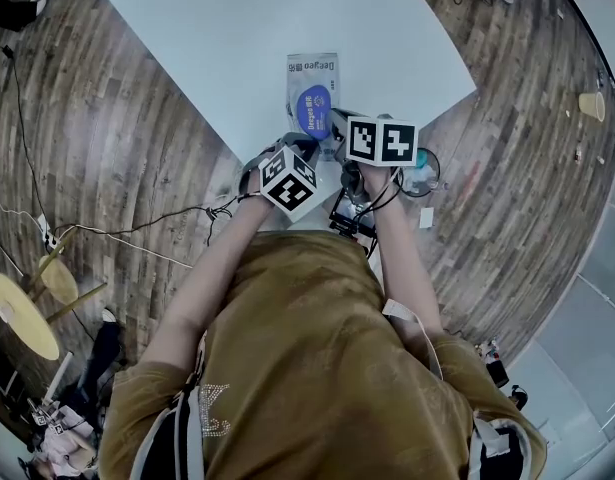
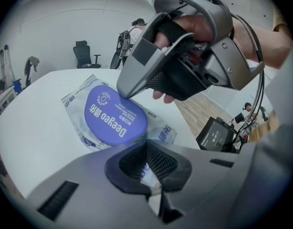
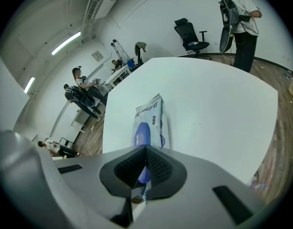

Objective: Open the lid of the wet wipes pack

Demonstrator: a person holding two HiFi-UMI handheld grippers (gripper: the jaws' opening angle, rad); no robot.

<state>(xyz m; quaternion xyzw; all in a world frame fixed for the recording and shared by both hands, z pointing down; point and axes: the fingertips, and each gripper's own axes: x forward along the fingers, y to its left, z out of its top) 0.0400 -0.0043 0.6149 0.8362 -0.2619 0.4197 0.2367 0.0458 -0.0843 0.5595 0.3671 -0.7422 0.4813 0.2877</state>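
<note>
Table (image 1: 217,28): white top, standing on a wood plank floor (image 1: 107,118).
Wet wipes pack (image 1: 313,73): lies flat on the table close to the near corner, printed side up, its long side running away from the person.
Lid (image 2: 115,116): blue oval with white print on top of the pack; it sits flat against the wrapper and looks closed.
Left gripper (image 2: 146,149): jaws drawn together on the near end of the pack, with a strip of wrapper showing between the pads.
Right gripper (image 3: 145,152): jaws pinched nearly closed on the lid's edge, with a blue sliver of lid showing between the pads. In the left gripper view its tip rests on the far rim of the lid, angled down from the upper right.
Marker cubes: the left one (image 1: 289,181) and the right one (image 1: 382,141) sit close together over the table's edge, the right one slightly further forward.
Hand (image 2: 184,30): wrapped round the right gripper's handle.
Background: an office chair (image 3: 191,35) and a standing person with a backpack (image 3: 239,13) beyond the table's far side.
</note>
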